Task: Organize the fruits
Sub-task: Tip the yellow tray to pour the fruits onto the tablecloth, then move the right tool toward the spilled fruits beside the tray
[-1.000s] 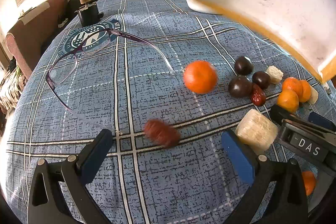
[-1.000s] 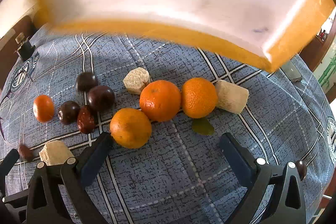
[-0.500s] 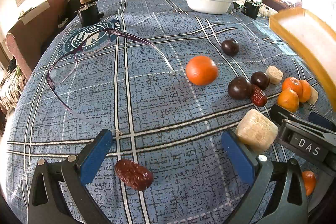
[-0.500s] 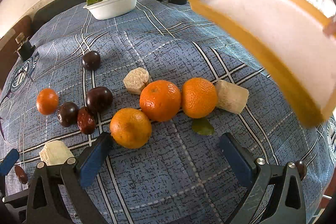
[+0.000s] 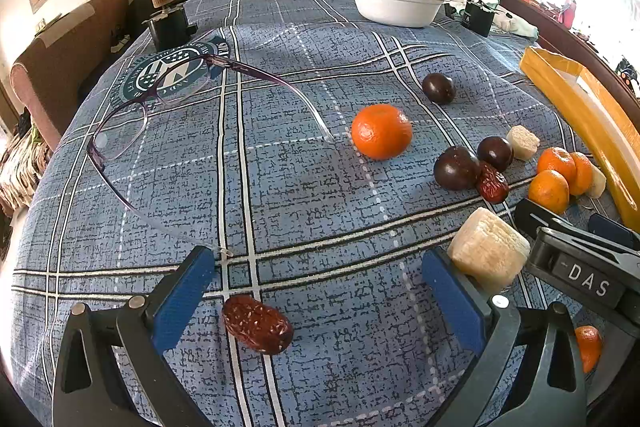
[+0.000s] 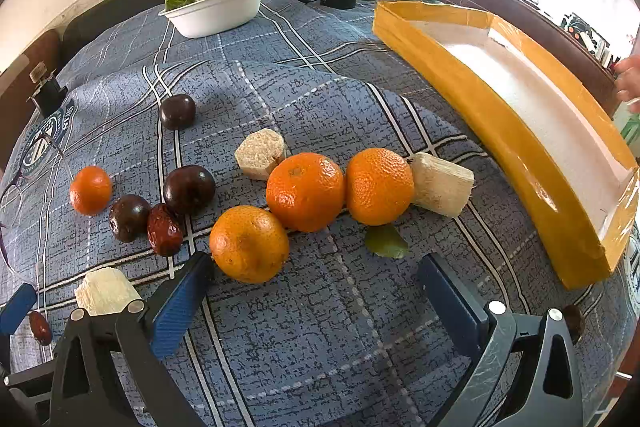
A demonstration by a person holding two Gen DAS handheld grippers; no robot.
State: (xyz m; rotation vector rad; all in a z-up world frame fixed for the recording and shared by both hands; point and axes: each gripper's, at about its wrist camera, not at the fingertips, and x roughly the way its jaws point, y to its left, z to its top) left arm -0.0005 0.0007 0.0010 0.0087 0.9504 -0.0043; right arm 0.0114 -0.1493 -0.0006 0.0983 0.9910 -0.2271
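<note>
the fruits lie loose on the blue checked cloth (image 6: 320, 327) over the counter, not yet sorted. three oranges (image 6: 306, 191) sit touching each other in the middle, with pale cut chunks (image 6: 440, 183) beside them and dark plums (image 6: 188, 189) to their left. a red date (image 5: 257, 323) lies alone between the fingers of the left hand-held gripper (image 5: 316, 291), which is wide open and holds nothing. the right hand-held gripper (image 6: 316, 291) is open too, just in front of the nearest orange. the yellow tray (image 6: 472, 107) rests empty on the right, likely the place for the fruit. there is bare cloth in front of both grippers, but the glasses (image 5: 160, 115) lie close on the left.
</note>
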